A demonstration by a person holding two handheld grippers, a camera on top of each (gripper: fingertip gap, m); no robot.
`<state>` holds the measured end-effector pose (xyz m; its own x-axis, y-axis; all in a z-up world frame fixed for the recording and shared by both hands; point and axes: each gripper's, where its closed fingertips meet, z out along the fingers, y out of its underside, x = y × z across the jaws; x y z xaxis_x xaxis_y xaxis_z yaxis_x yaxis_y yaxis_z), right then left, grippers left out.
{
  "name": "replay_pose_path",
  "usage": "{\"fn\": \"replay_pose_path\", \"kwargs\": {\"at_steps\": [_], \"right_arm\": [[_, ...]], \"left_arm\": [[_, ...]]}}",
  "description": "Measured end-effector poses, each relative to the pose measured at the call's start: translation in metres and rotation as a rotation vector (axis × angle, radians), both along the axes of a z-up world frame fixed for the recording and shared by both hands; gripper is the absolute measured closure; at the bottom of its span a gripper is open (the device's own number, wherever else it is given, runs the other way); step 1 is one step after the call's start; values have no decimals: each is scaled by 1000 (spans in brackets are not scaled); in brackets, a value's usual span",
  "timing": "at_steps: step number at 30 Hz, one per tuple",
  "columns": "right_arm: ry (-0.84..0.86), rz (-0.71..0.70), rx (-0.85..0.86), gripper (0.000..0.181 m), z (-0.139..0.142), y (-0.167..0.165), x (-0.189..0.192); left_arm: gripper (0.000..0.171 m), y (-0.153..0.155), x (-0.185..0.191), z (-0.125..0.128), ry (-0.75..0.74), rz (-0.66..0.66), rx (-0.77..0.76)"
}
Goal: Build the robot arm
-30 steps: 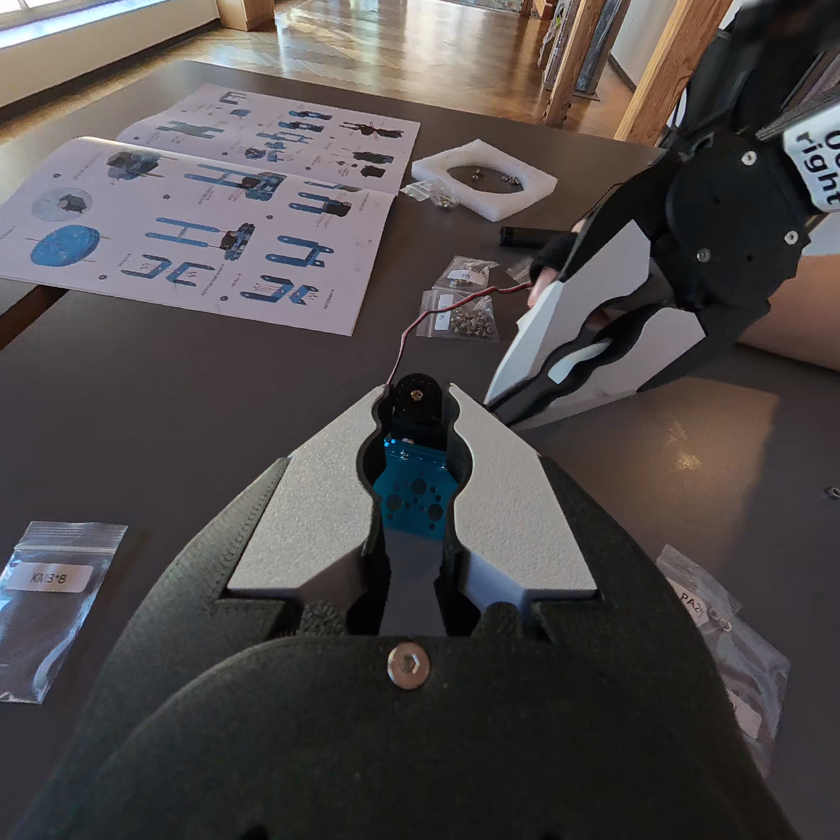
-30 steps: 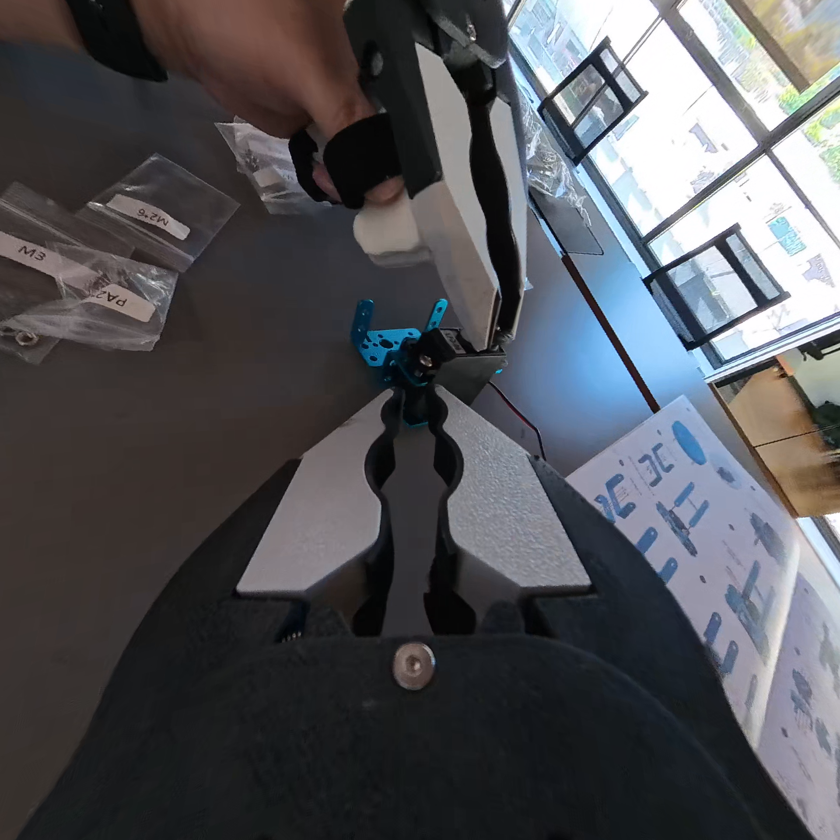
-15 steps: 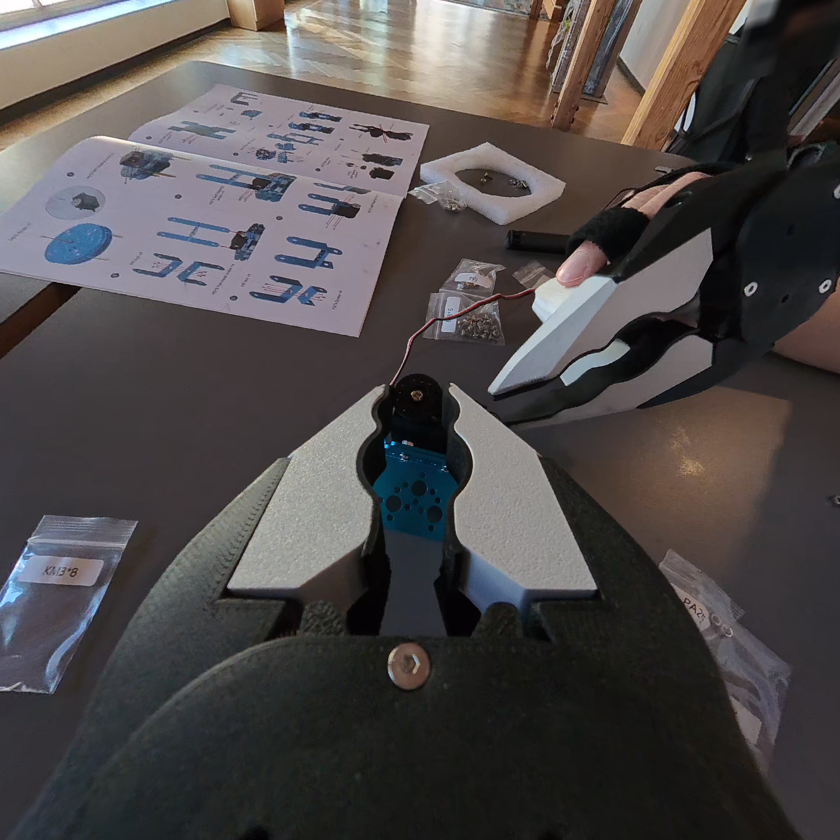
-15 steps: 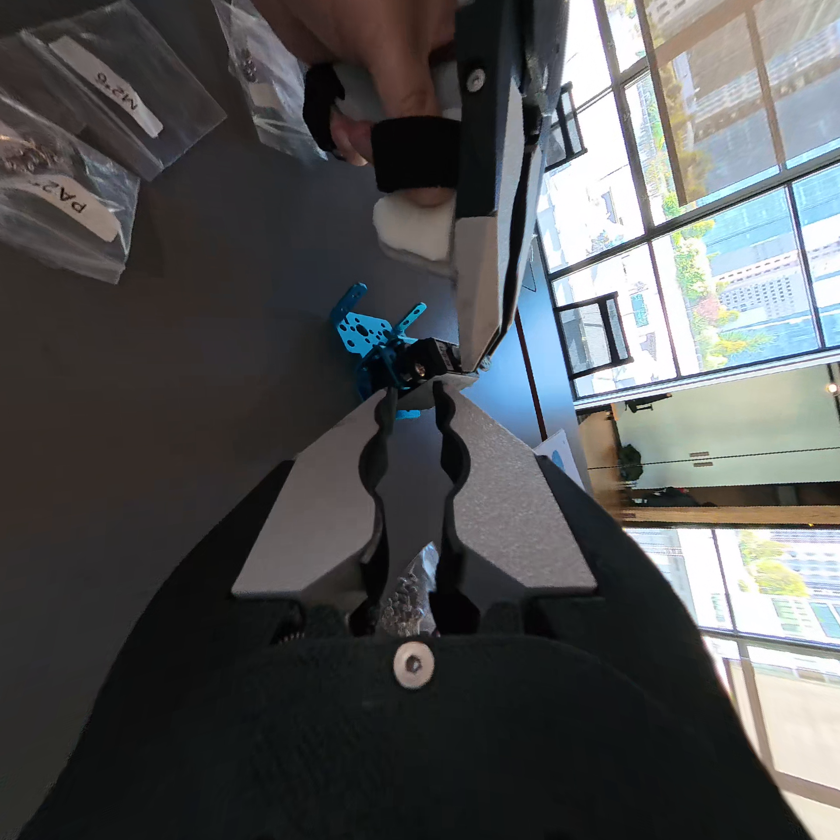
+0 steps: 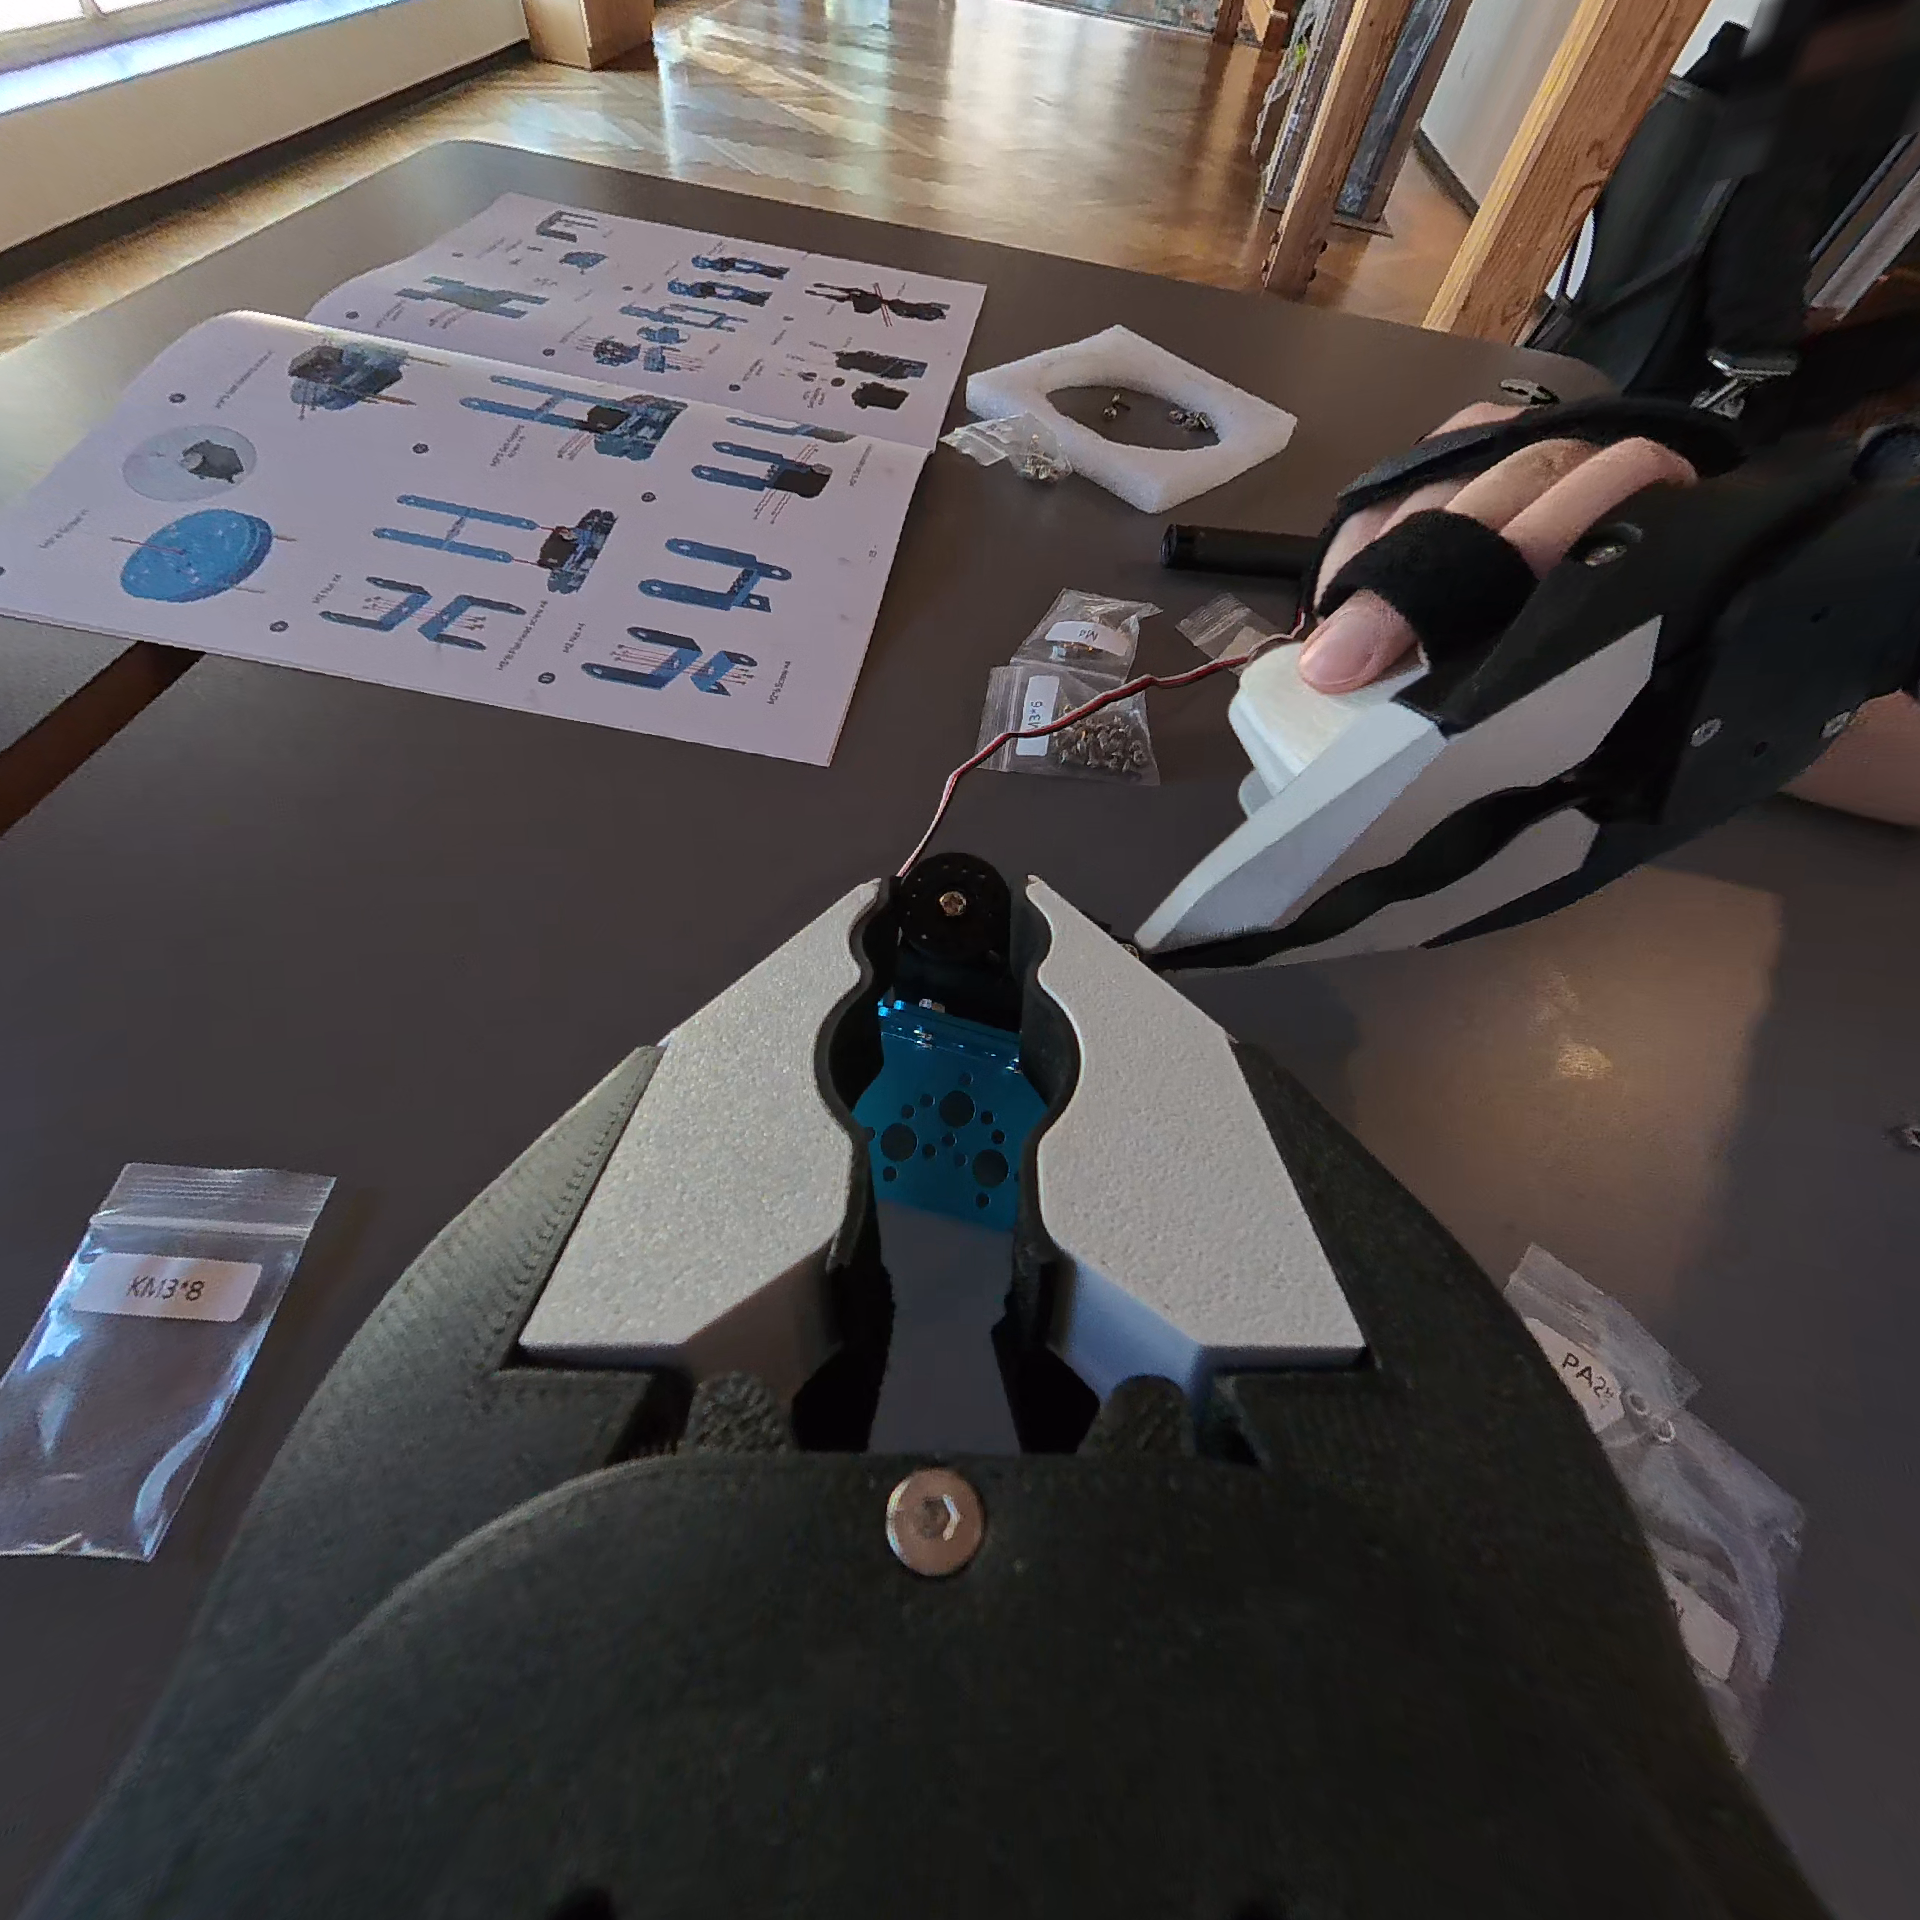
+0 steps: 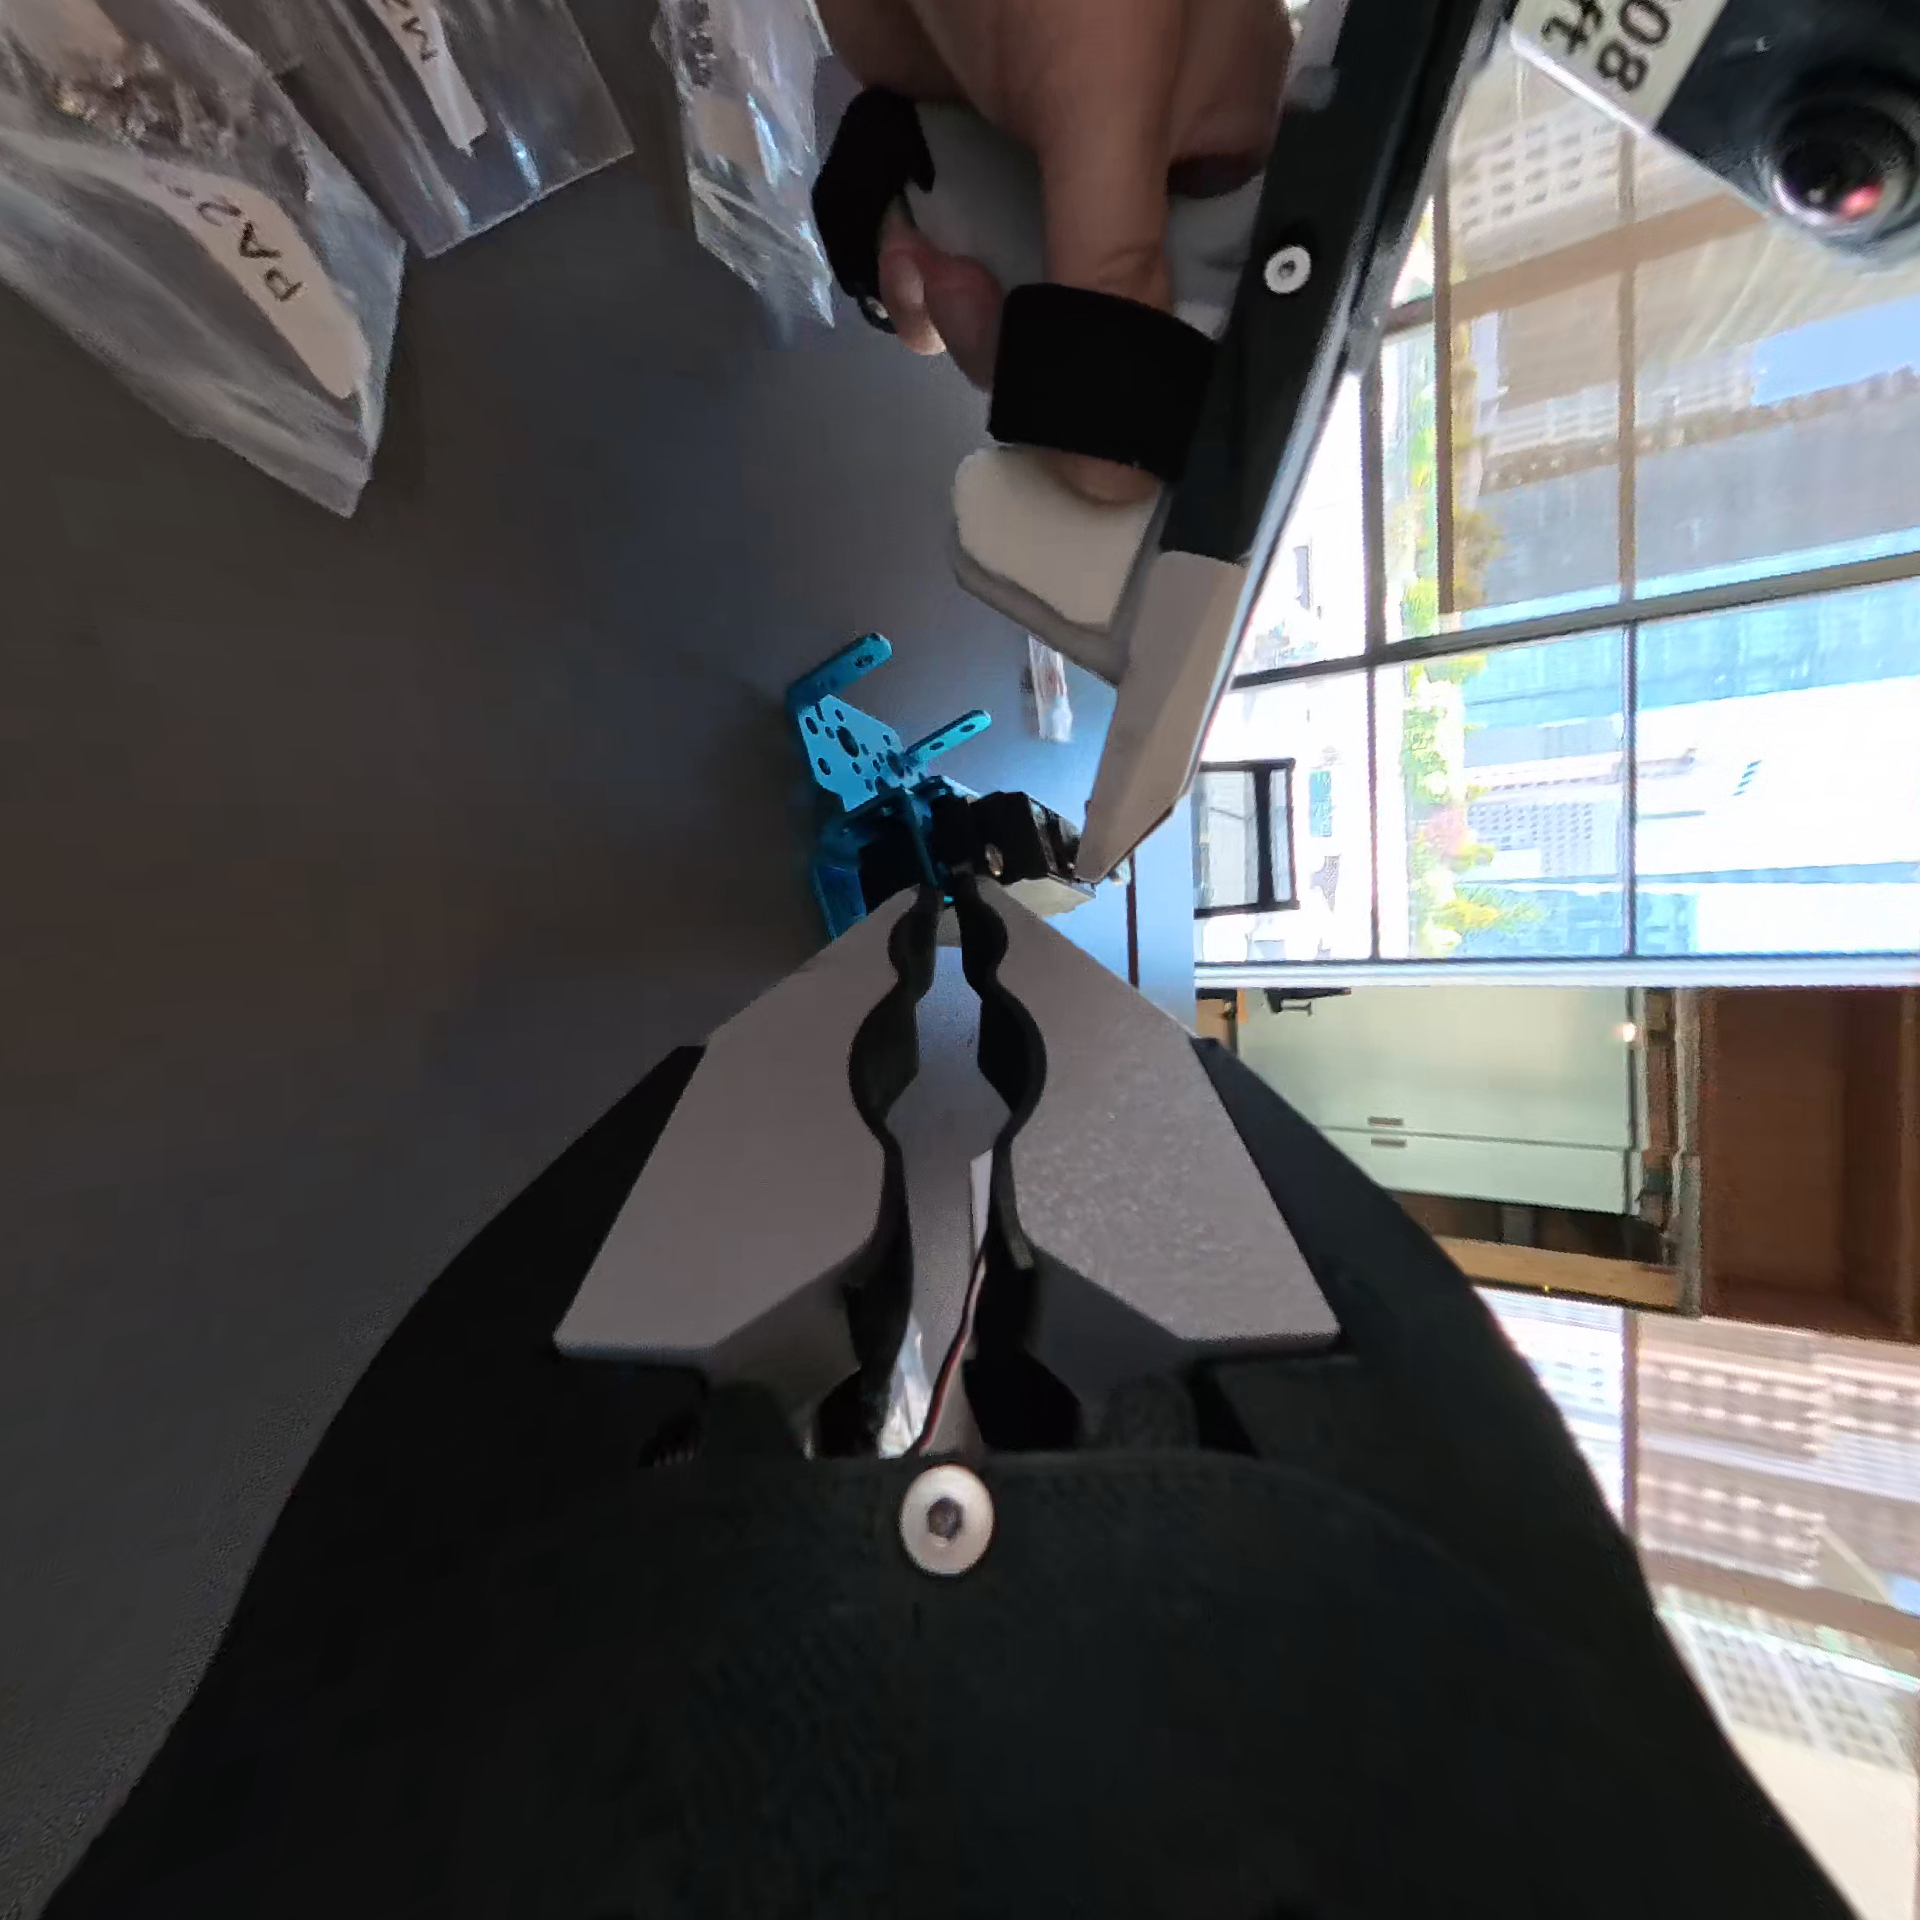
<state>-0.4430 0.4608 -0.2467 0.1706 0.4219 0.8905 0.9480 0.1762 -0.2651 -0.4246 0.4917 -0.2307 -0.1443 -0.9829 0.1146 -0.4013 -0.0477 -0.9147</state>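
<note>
- Left gripper (image 5: pixel 951 914): closed on the black servo (image 5: pixel 954 925) and its blue perforated bracket (image 5: pixel 940 1138), both seated between the grey fingers (image 5: pixel 727 1132) above the dark table (image 5: pixel 436 914).
- Right gripper (image 6: pixel 948 902): narrowed to a slim gap; tips meet the servo-and-bracket assembly (image 6: pixel 914 821) from the side. Whether anything is actually pinched cannot be told; a small screw appears at the tips in the left wrist view.
- Red-and-dark wire (image 5: pixel 1049 717): trails from the servo across the table, past bags of screws (image 5: pixel 1075 727), toward the right gripper.
- Nearby: open instruction sheet (image 5: pixel 468 499), white foam frame (image 5: pixel 1132 416), black cylinder (image 5: pixel 1231 545), more labelled bags (image 5: pixel 156 1351).
- Risk, judged: side load from the right gripper could twist the assembly out of the left grip.
- Risk, judged: wire could snag and drag the bags.
- Risk, judged: small hardware could drop and roll off.
</note>
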Motion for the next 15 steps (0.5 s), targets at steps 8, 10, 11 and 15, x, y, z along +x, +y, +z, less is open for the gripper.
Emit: {"fn": "replay_pose_path", "kwargs": {"at_steps": [8, 10, 11, 15], "right_arm": [[-46, 26, 45, 179, -3, 3, -2], [-57, 32, 59, 179, -3, 3, -2], [-56, 31, 62, 178, -3, 4, -2], [135, 8, -31, 178, -2, 3, 0]], "left_arm": [[150, 4, -2, 0, 1, 10, -9], [150, 4, -2, -1, 1, 11, -7], [150, 4, -2, -1, 3, 11, -4], [150, 4, -2, -2, 7, 10, 1]]}}
